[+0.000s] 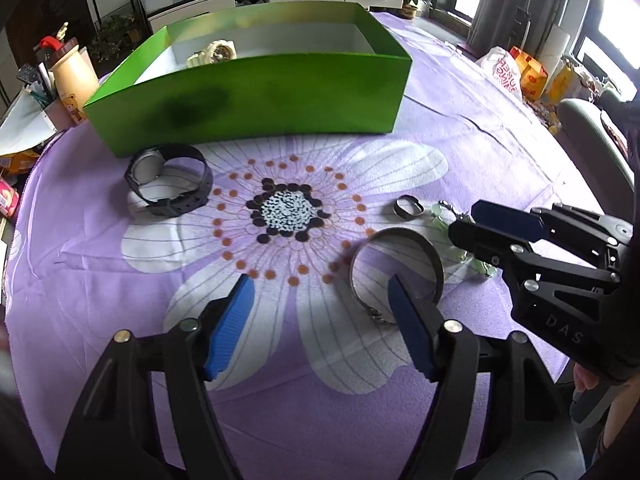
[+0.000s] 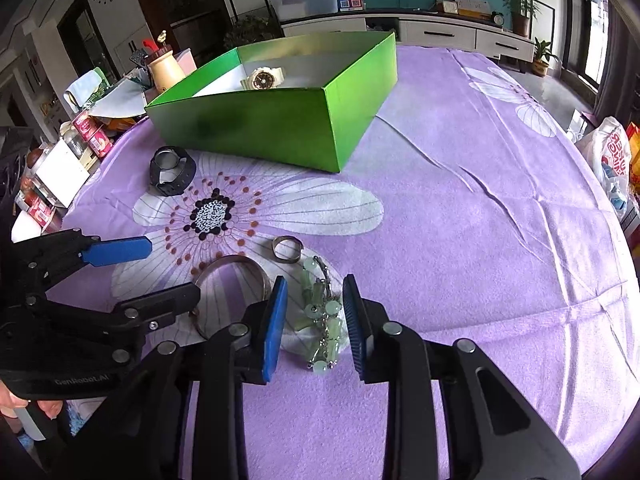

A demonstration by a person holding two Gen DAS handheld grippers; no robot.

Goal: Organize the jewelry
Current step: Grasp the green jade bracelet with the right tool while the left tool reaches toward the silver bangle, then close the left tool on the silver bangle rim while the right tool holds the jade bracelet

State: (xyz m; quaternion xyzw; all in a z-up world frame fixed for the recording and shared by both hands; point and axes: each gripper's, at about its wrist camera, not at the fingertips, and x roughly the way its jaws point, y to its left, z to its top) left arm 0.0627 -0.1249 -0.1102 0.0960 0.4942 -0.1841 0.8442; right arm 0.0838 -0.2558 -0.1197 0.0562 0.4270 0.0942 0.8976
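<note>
My left gripper stands open over the purple flower cloth, nothing between its pads. Its right finger overlaps the near edge of a metal bangle, which lies flat. In the right wrist view my right gripper is open, with a pale green bead bracelet on the cloth between its pads, which do not press it. Beyond the bangle lies a small metal ring. A black watch sits before the green box. A cream watch lies inside the box.
The two grippers are close together; the right gripper shows at the right of the left wrist view. Bottles, packets and a cup crowd the table's left edge. A plastic bag lies at the right edge.
</note>
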